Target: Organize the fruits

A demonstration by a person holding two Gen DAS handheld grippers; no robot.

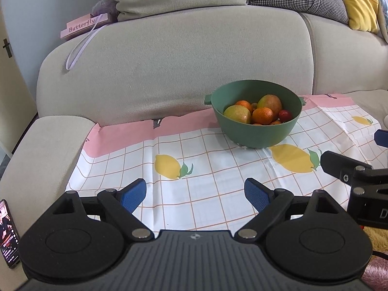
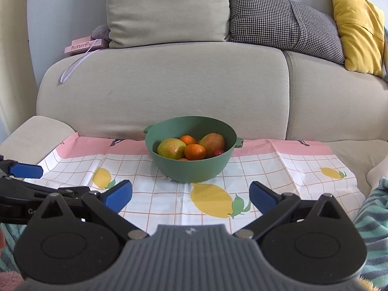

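A green bowl (image 1: 257,134) stands on a lemon-print cloth (image 1: 208,169) on the sofa seat; it also shows in the right wrist view (image 2: 191,169). It holds two mangoes (image 1: 237,114) (image 2: 171,148), oranges (image 1: 263,116) (image 2: 195,151) and a small red fruit (image 1: 285,115) (image 2: 219,152). My left gripper (image 1: 195,195) is open and empty, low over the cloth, left of and nearer than the bowl. My right gripper (image 2: 190,195) is open and empty, in front of the bowl. Each gripper shows at the edge of the other's view.
The beige sofa backrest (image 2: 165,87) rises behind the bowl with beige, houndstooth (image 2: 286,21) and yellow (image 2: 359,26) cushions on top. A pink "Butterfly" box (image 1: 83,25) sits on the backrest's left end. A phone (image 1: 8,232) lies at the left. A striped blanket (image 2: 373,218) lies at the right.
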